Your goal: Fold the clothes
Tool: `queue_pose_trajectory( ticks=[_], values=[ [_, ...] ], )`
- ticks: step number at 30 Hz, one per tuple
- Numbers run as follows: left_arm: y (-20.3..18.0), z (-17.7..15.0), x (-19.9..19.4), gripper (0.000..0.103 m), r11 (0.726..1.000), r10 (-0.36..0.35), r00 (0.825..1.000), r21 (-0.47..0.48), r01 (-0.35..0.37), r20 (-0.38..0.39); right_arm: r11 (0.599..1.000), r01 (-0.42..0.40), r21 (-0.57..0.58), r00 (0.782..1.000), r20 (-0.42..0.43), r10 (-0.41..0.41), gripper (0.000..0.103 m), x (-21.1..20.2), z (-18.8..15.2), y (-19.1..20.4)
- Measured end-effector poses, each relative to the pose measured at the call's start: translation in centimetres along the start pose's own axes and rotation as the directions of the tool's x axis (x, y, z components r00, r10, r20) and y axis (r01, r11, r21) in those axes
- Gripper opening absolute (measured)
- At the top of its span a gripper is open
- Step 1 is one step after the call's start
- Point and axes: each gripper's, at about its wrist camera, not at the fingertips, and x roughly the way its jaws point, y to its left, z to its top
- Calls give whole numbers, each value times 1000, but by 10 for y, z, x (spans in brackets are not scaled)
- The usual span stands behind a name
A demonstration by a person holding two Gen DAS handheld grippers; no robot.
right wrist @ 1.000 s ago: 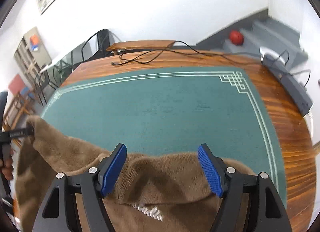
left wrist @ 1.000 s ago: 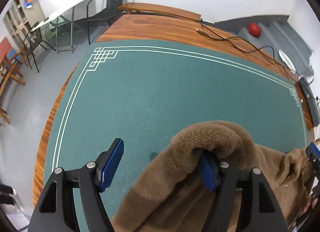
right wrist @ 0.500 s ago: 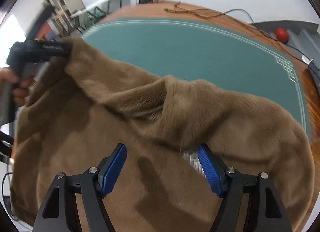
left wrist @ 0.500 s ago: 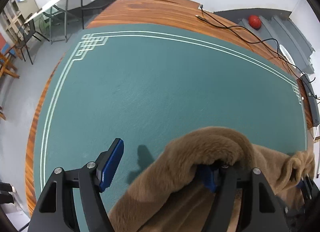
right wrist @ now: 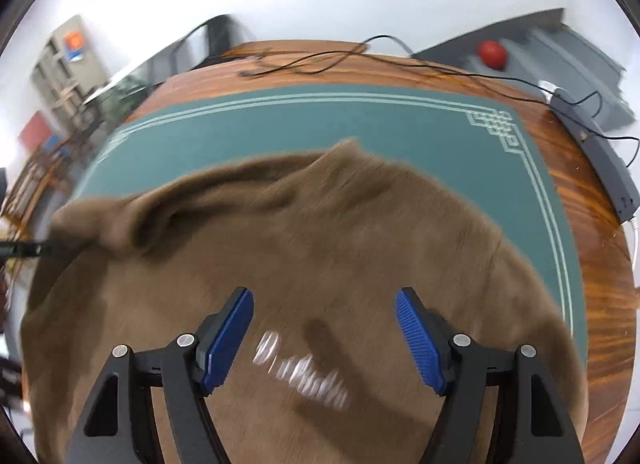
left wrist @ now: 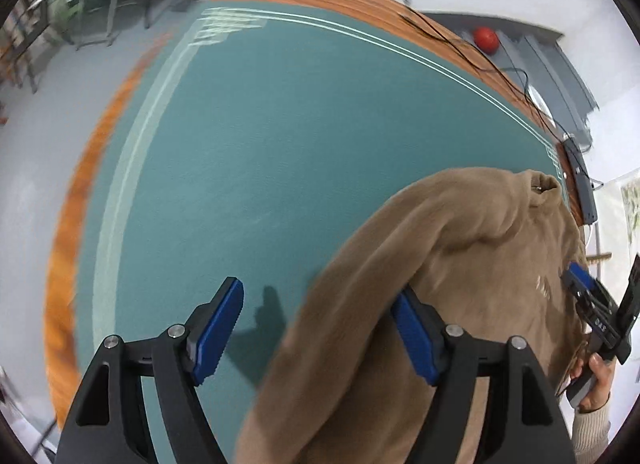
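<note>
A brown fleece garment lies partly spread on the green mat. One fold of it hangs over the right finger of my left gripper, which stands open with bare mat between its fingers. My right gripper is open just above the garment, over blurred white lettering on its front. In the left wrist view the right gripper shows at the garment's right edge, held by a hand.
The mat covers a wooden table. Black cables and a grey power strip lie along the far and right sides. A red ball sits on grey steps behind. Chairs and a shelf stand at the left.
The garment has swung forward and spread further over the mat. My right gripper rose from low at its hem to above its front. Both grippers stayed open.
</note>
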Motion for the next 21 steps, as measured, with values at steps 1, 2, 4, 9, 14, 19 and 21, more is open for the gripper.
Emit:
queue_pose_trajectory(
  ticks=[1, 2, 4, 9, 14, 19, 21],
  values=[
    [14, -13, -9, 78, 1000, 9, 1000, -21, -9, 10, 1000, -11, -5, 1000, -5, 11, 75, -6, -9, 3],
    [25, -24, -17, 78, 999, 17, 1000, -29, -17, 18, 1000, -23, -5, 1000, -10, 23, 75, -12, -19, 6],
    [40, -53, -27, 78, 999, 40, 999, -26, -39, 16, 999, -53, 6, 998, -27, 53, 75, -19, -38, 13],
    [62, -119, -41, 78, 999, 44, 999, -25, -44, -5, 995, -94, -43, 993, -81, 91, 75, -17, -65, 36],
    [67, -169, -44, 78, 1000, 16, 1000, -11, -16, -26, 990, -115, -83, 990, -91, 108, 75, -12, -47, 65],
    [61, -189, -45, 78, 999, 18, 1000, 29, -18, -9, 987, -152, -51, 986, -83, 147, 75, 0, -8, 91],
    [63, -195, -38, 65, 1000, 25, 999, 20, -24, -26, 986, -161, -52, 983, -95, 155, 75, 10, 2, 104]
  ],
)
